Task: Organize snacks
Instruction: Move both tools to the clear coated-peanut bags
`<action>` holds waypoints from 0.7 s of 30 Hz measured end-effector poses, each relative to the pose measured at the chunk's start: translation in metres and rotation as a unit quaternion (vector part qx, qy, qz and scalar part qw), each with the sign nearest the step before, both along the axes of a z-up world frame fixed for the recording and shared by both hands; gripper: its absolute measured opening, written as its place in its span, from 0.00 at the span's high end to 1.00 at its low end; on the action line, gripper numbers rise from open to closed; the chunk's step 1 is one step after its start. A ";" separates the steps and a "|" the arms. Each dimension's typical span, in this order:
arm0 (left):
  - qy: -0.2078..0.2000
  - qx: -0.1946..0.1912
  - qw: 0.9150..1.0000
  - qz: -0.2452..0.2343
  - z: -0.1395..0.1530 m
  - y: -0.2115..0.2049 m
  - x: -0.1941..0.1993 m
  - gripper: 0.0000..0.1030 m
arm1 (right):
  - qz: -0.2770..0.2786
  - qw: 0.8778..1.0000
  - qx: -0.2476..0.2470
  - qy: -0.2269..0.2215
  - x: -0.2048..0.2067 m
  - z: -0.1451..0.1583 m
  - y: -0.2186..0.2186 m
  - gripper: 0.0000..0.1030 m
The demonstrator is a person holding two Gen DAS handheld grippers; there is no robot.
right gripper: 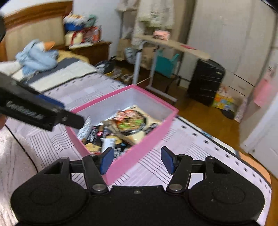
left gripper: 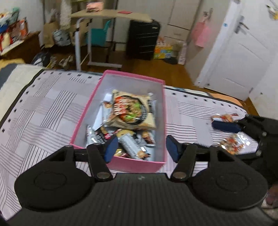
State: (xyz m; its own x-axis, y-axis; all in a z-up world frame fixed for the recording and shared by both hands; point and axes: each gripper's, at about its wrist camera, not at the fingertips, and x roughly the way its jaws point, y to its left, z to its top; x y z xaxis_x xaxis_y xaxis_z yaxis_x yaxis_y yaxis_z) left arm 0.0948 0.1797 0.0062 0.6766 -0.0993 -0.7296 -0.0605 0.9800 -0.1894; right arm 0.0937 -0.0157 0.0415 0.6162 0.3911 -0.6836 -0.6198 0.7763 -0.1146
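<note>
A pink box [left gripper: 90, 113] stands on the striped bedspread and holds several snack packets, with a large beige noodle packet [left gripper: 133, 111] on top. My left gripper [left gripper: 140, 147] is open and empty above the box's near end. In the left wrist view my right gripper [left gripper: 225, 125] is at the right, above two loose snack packets [left gripper: 234, 144] on the bed. In the right wrist view my right gripper [right gripper: 137, 160] is open and empty over the box's near right corner [right gripper: 139, 153], and the noodle packet [right gripper: 132, 123] shows inside. The left gripper's body [right gripper: 34, 109] crosses at the left.
The bed [left gripper: 43, 107] ends at a wooden floor [left gripper: 156, 67]. Beyond stand a rolling desk [left gripper: 111, 15], a black suitcase [left gripper: 142, 40] and a white door [left gripper: 243, 52]. A blue plush toy [right gripper: 38, 57] lies at the head of the bed.
</note>
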 end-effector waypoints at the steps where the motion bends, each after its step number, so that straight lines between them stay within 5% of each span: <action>1: -0.002 0.000 1.000 -0.010 0.005 -0.006 -0.002 0.37 | -0.016 1.000 0.011 0.010 0.000 0.006 -0.016 0.32; 7: -0.013 0.009 0.998 -0.063 0.020 -0.055 -0.001 0.29 | -0.093 0.990 0.082 0.067 0.011 0.017 -0.102 0.26; 12: -0.006 0.013 0.993 -0.113 0.004 -0.107 0.029 0.25 | -0.188 0.968 0.124 0.112 0.033 -0.008 -0.171 0.22; 21: 0.031 0.022 0.983 -0.179 -0.065 -0.181 0.098 0.25 | -0.367 0.876 0.200 0.242 0.091 -0.109 -0.267 0.19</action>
State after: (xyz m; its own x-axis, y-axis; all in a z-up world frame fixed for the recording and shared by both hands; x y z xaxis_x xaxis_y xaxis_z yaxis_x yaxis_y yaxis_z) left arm 0.1932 -0.0017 -0.0586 0.5586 -0.2901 -0.7770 0.2795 0.9479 -0.1530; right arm 0.1847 -0.2828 -0.0673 0.4787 0.2788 -0.8325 0.1625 0.9037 0.3960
